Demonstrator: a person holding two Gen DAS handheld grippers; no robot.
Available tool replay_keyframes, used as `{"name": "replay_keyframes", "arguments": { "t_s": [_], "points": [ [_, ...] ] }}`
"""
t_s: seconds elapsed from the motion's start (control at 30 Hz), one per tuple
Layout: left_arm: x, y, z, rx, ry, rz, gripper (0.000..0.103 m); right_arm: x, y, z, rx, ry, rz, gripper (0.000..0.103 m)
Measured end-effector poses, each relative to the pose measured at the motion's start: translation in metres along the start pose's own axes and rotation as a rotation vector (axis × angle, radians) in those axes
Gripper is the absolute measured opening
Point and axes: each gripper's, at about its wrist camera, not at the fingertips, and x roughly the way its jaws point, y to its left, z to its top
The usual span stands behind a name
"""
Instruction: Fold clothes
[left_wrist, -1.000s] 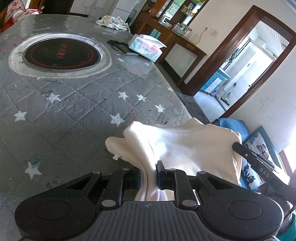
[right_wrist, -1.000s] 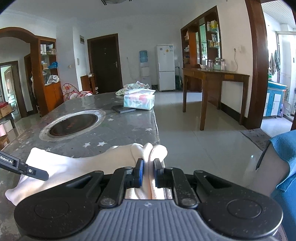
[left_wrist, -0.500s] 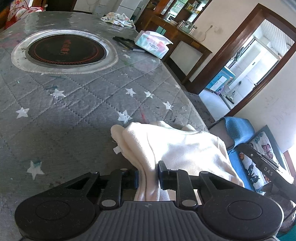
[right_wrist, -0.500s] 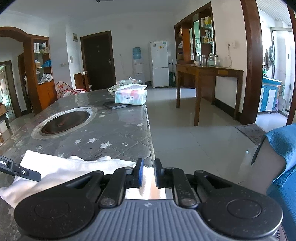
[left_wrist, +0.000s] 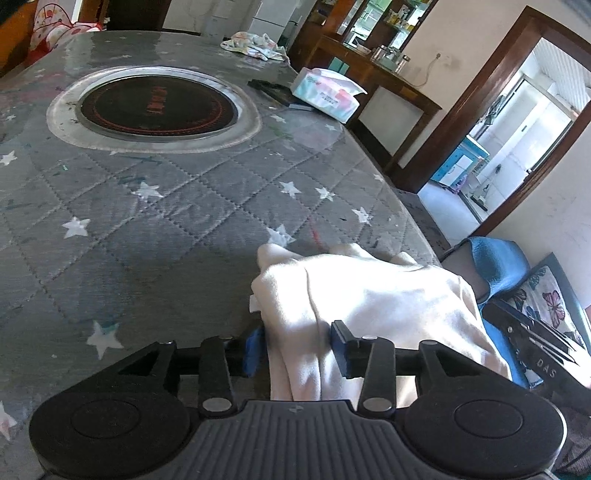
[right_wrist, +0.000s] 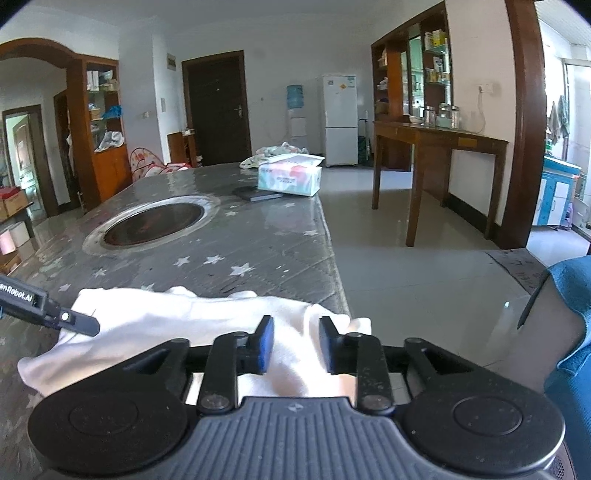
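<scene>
On my left wrist view, the left gripper (left_wrist: 295, 347) has its 2 fingers (left_wrist: 252, 350) spread apart, and the white garment (left_wrist: 369, 295) runs between them without being pinched; the left one sits just beside the cloth's edge, the right one rests against the fabric. Ahead of these fingers the garment lies bunched at the near right edge of the desk (left_wrist: 147, 229), with part of it draping off toward me.

On my right wrist view, the right gripper (right_wrist: 293, 345) is likewise released: its 2 fingers (right_wrist: 266, 343) stand apart with the garment's end lying loose between them, over the desk's near corner. The cloth stretches away to the left of these fingers, where the tip of the other gripper touches it.

Well beyond both pairs of fingers I see a round inset burner (left_wrist: 159, 109) in the desk, and farther off a tissue box (right_wrist: 290, 179) with a dark flat item (right_wrist: 256, 194) just beside it, and a crumpled patterned cloth (left_wrist: 255, 44) at the far end.
</scene>
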Motion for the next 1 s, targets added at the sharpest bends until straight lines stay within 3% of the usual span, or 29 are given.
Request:
{"name": "replay_keyframes", "arguments": {
  "t_s": [0.3,0.5,1.0],
  "points": [
    [-0.005,0.003,-0.003,0.006,-0.016,0.034,0.051,-0.001,0.027,-0.010,-0.095,0.025,0.043,0.054],
    [-0.009,-0.001,-0.009,0.040,-0.026,0.062,0.055,0.001,0.046,-0.018,-0.169,0.046,0.069,0.060],
    [-0.021,-0.020,-0.038,0.252,-0.071,0.155,0.069,-0.021,0.067,-0.041,-0.320,0.063,0.076,0.073]
  ]
}}
